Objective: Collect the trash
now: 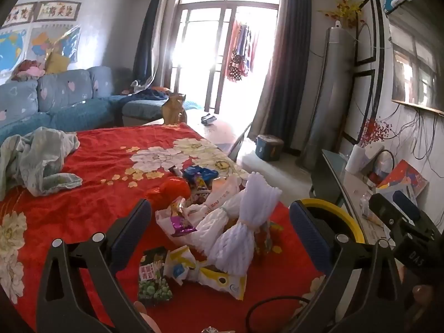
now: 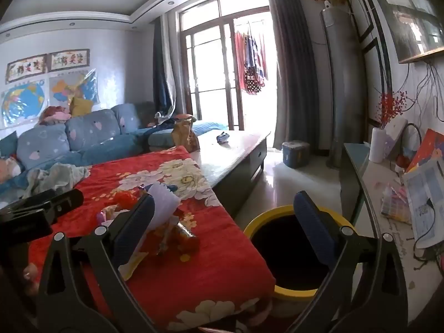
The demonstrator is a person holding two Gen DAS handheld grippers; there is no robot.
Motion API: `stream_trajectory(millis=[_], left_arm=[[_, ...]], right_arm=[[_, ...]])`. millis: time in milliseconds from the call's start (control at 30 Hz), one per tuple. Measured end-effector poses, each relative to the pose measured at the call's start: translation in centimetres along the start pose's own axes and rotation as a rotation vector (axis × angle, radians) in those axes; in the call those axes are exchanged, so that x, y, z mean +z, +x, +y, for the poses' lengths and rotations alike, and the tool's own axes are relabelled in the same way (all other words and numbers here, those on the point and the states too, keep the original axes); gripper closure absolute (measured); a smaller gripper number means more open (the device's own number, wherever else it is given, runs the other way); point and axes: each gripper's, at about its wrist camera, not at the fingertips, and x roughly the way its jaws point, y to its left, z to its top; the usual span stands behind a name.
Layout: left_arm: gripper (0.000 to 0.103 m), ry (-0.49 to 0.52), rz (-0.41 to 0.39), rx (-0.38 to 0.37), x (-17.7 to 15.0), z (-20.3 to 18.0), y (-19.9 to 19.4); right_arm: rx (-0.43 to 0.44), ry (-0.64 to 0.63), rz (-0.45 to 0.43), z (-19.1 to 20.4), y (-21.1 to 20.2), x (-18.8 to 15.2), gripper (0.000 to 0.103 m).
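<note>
Red cloth [image 1: 91, 194] fully littered — trash [image 1: 222, 222] untouched, bin [image 2: 288, 252] looks empty; left gripper [image 1: 219, 222] and right gripper [image 2: 224, 219] gape, holding nothing.

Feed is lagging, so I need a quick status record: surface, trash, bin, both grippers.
surface: red floral blanket
trash: pile of wrappers and white foam netting, uncollected on the blanket
bin: yellow-rimmed bin, on the floor beside the blanket's edge
left gripper: open, empty, facing the pile
right gripper: open, empty, above the bin's edge
</note>
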Motion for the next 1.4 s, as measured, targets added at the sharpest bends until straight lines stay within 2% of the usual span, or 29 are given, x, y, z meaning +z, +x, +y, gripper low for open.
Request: stream_trajectory(millis=[1400], left_arm=[[0.006,0.000,-0.002,-0.002,0.04,-0.14,0.07]], right_arm=[[-0.002,-0.007,0.000,0.06,-0.05,-0.04,0.011]])
